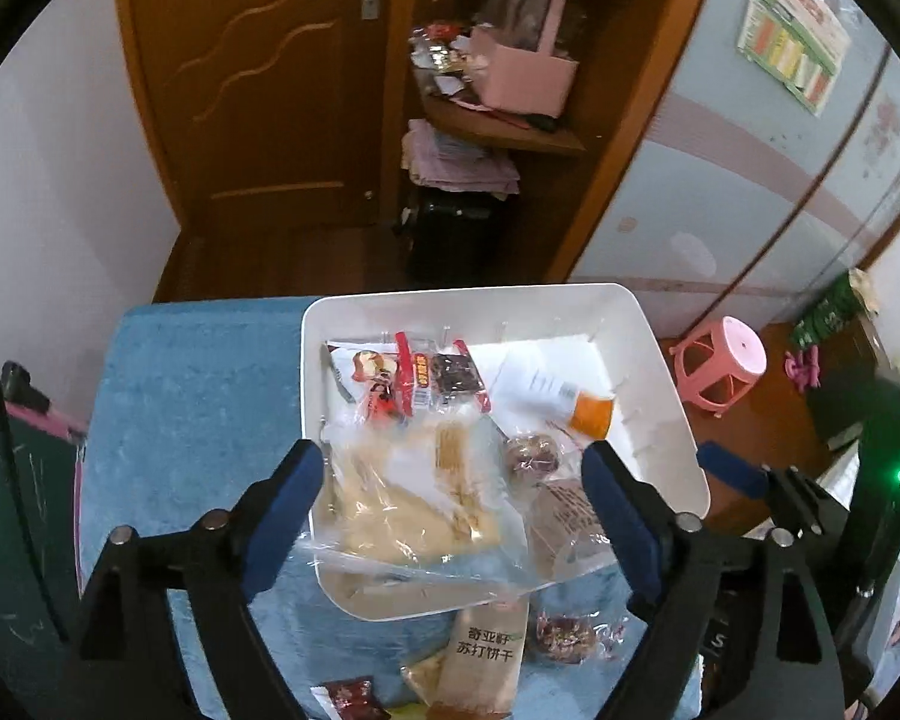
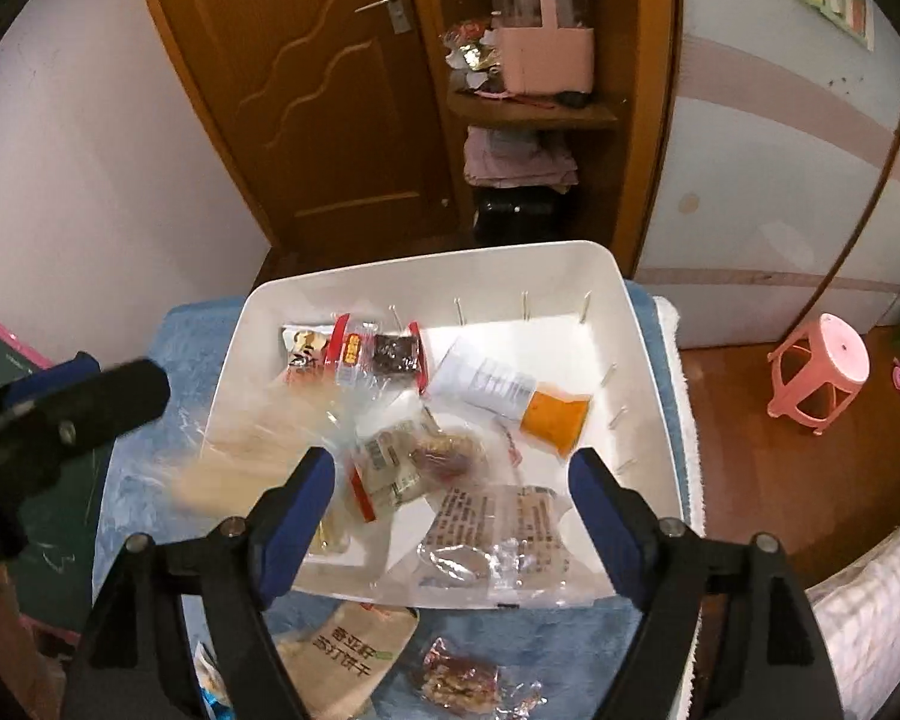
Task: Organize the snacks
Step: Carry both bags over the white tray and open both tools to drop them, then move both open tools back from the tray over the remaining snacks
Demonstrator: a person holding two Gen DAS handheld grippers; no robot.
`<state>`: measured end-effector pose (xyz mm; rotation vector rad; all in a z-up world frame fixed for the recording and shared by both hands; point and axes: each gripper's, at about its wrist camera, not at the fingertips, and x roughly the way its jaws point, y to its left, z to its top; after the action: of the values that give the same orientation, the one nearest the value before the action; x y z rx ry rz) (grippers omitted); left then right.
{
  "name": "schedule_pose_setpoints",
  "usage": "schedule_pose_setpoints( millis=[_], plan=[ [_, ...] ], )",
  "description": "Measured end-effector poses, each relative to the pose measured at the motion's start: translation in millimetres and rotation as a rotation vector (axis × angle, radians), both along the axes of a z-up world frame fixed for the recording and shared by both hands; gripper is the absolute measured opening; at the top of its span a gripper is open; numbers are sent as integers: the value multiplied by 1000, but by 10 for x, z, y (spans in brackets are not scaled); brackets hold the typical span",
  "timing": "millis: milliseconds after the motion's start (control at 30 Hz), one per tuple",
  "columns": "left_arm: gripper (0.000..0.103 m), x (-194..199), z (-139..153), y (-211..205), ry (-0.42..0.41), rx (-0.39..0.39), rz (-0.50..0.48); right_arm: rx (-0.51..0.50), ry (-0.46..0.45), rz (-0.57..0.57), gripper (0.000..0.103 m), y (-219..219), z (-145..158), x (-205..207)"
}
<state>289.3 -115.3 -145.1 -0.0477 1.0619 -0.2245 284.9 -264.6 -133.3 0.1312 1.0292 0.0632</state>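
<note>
A white bin (image 1: 660, 354) stands on a blue towel (image 1: 198, 396) and holds several snack packets, among them an orange sachet (image 2: 555, 414) and red-edged packs (image 2: 384, 354). My left gripper (image 1: 453, 510) is open above a clear bag of pale crackers (image 1: 414, 510) that lies over the bin's near rim; this bag looks blurred in the right wrist view. My right gripper (image 2: 450, 516) is open over a clear printed packet (image 2: 498, 534) inside the bin (image 2: 570, 264). Neither gripper touches anything. A beige cracker pack (image 2: 348, 654) and a reddish wrapped snack (image 2: 456, 678) lie on the towel in front of the bin.
A pink stool (image 2: 822, 372) stands on the wooden floor to the right. Behind the bin are a wooden door (image 1: 258, 90) and shelves with a pink basket (image 1: 525, 72). A green board (image 1: 12, 480) borders the left side.
</note>
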Motion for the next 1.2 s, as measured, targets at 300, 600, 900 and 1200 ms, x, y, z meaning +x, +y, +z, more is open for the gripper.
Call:
schedule_pose_setpoints(
  millis=[300, 600, 900, 1200],
  plan=[
    [89, -221, 131, -22, -57, 47, -20, 52, -32, 1, 83, -103, 93, -165],
    [89, -543, 362, 49, -126, 39, -37, 98, -91, -38, 83, -134, 327, -481],
    [89, -981, 615, 217, -201, 50, -90, 99, -180, -85, 83, 7, 606, -863],
    [89, -1417, 715, 589, -226, 42, -85, 70, -230, -77, 83, 310, 786, -1241]
  ],
)
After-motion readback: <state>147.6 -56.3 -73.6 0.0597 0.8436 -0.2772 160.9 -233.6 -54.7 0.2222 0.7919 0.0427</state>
